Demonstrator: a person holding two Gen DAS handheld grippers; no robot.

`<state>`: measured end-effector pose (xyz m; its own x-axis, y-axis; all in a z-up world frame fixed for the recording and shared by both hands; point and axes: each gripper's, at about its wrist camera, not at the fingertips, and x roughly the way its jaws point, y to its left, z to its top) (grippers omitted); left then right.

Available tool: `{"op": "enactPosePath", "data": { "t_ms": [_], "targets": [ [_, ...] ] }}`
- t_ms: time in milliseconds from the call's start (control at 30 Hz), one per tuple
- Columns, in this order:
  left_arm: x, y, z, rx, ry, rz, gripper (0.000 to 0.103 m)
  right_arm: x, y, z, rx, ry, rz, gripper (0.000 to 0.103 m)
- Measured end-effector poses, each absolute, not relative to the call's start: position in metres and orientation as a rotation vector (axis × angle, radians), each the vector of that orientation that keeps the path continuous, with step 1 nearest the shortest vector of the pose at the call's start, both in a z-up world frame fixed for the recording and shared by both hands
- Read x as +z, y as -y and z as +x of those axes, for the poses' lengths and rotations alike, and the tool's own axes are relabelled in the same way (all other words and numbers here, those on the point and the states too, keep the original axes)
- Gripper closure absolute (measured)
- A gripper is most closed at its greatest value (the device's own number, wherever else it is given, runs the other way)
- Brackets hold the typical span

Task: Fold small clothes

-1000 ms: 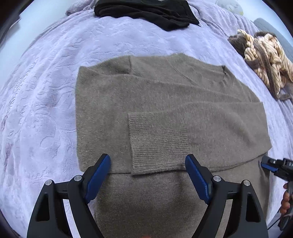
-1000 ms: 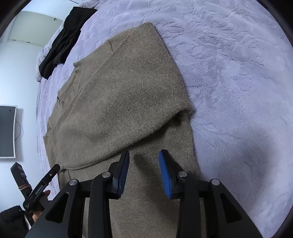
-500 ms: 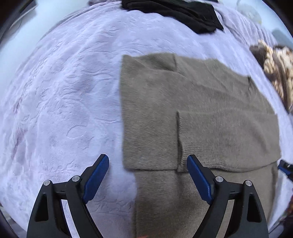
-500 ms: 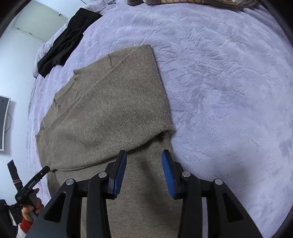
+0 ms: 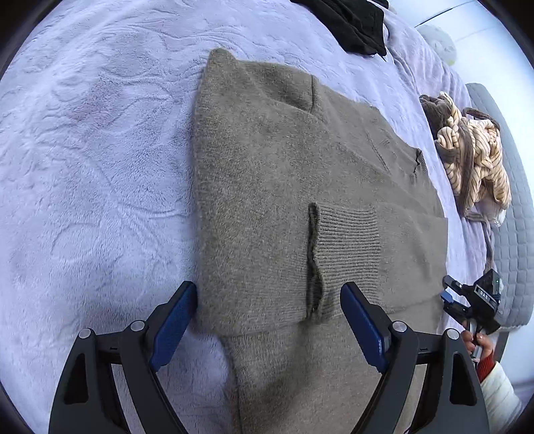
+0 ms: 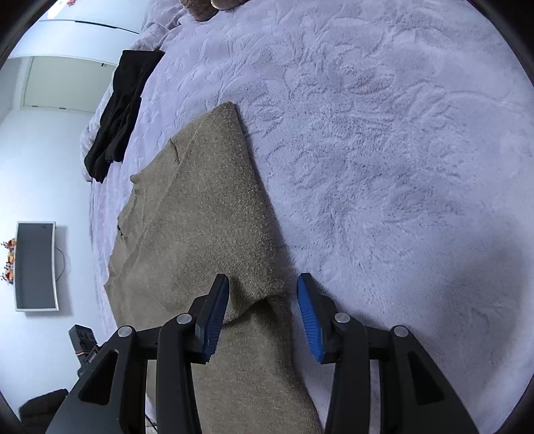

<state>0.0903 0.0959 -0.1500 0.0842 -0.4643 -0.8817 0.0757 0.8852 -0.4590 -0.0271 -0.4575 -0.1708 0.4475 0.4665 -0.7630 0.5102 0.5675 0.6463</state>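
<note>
Just below both spread claws [image 5: 268, 325] [image 6: 263, 317], sweater [image 5: 300, 187] [image 6: 200, 217]

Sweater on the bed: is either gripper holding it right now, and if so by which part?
Nothing is held. The left gripper is wide open above the sweater, and the right gripper is open around the sweater's folded corner, not clamped.

One taupe knitted sweater [image 5: 287, 187] is lying mid-frame on one lavender plush blanket [image 5: 93, 173]. One black garment [image 5: 350, 23] is sitting at the top, one cream-and-brown striped bundle [image 5: 474, 157] at the right. Two black grippers with blue pads, left gripper [image 5: 267, 320] and right gripper [image 6: 263, 310], are showing.
</note>
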Motion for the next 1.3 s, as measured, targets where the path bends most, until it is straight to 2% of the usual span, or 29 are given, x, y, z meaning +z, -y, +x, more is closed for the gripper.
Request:
{"op": "enactPosePath", "data": {
  "t_ms": [33,67,100,133,167,267,367,500,600,633,667,733,900,1300],
  "targets": [
    [-0.151,-0.096,0.091,-0.411,-1.438,-0.331,0.017,-0.176,0.458,-0.026,-0.028,-1.160,1.066,0.057],
    [-0.152,-0.094,0.095,-0.401,-1.438,-0.320,0.031,-0.179,0.458,-0.026,-0.033,-1.161,1.087,0.057],
    [-0.151,-0.095,0.095,-0.380,-1.438,-0.286,0.040,-0.181,0.458,-0.025,-0.038,-1.169,1.098,0.058],
    [-0.150,-0.097,0.094,-0.367,-1.432,-0.264,0.057,-0.180,0.456,-0.023,-0.039,-1.177,1.088,0.062],
    [-0.149,-0.101,0.093,-0.380,-1.425,-0.283,0.065,-0.177,0.453,-0.021,-0.031,-1.185,1.067,0.083],
    [-0.136,-0.109,0.090,-0.411,-1.384,-0.292,0.078,-0.157,0.447,-0.019,0.003,-1.165,1.000,0.086],
    [-0.134,-0.106,0.088,-0.420,-1.358,-0.224,0.078,-0.147,0.448,-0.019,0.004,-1.160,0.945,0.087],
    [-0.144,-0.113,0.089,-0.407,-1.362,-0.257,0.078,-0.170,0.447,-0.015,-0.041,-1.229,0.883,0.087],
    [-0.142,-0.118,0.086,-0.398,-1.357,-0.277,0.076,-0.178,0.445,-0.017,-0.064,-1.210,0.913,0.086],
    [-0.140,-0.118,0.086,-0.380,-1.355,-0.267,0.068,-0.177,0.445,-0.019,-0.065,-1.204,0.921,0.085],
    [-0.138,-0.117,0.085,-0.342,-1.355,-0.236,0.054,-0.175,0.446,-0.021,-0.065,-1.200,0.928,0.085],
    [-0.132,-0.115,0.082,-0.279,-1.337,-0.175,0.043,-0.172,0.448,-0.023,-0.069,-1.209,0.943,0.081],
    [-0.121,-0.107,0.070,-0.248,-1.349,-0.110,0.043,-0.159,0.443,-0.028,-0.109,-1.243,0.908,0.062],
    [-0.097,-0.053,0.033,-0.226,-1.355,0.010,0.043,-0.128,0.421,-0.065,-0.155,-1.276,0.819,0.060]
  ]
}}
